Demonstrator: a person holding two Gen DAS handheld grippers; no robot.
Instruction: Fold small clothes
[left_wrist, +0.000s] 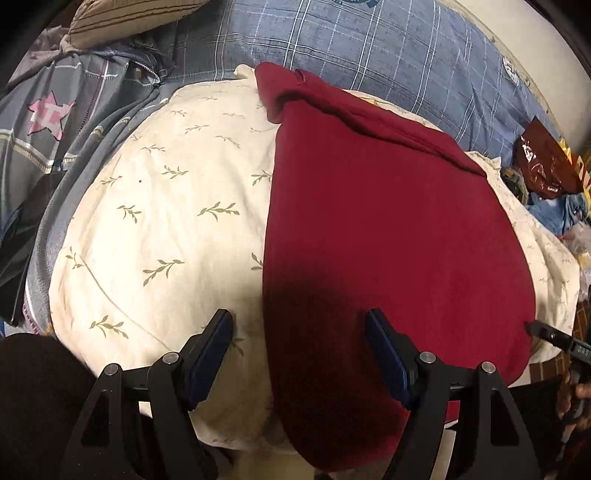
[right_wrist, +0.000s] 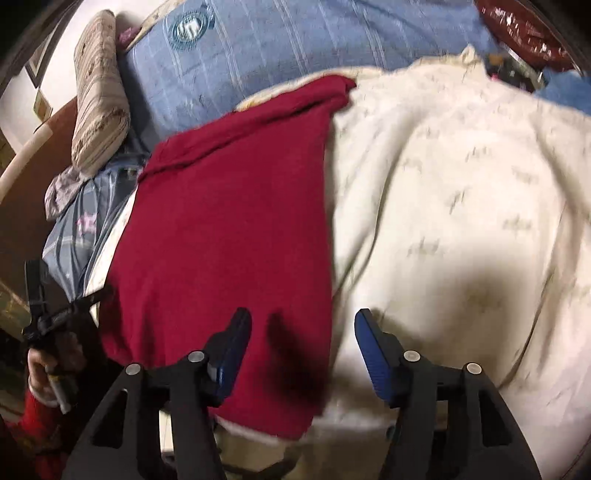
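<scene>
Red garment (left_wrist: 388, 221), laid flat on the cream leaf-print cover (left_wrist: 166, 206), long axis running away from both grippers; near hem straddled by the left gripper (left_wrist: 299, 328) and right gripper (right_wrist: 303, 328), both released, nothing grasped.

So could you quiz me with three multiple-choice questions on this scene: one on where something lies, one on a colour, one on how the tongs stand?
1. The folded garment lies on:
A. a cream leaf-print quilt
B. a wooden floor
C. a chair

2. The garment's colour:
A. green
B. dark red
C. black

3. The right tongs are:
A. clamped on the garment
B. open, holding nothing
C. shut on a pillow

Answers: 1 A, cream quilt shows around the garment; 2 B, dark red in both views; 3 B, the fingers stand apart, pressing nothing.
</scene>
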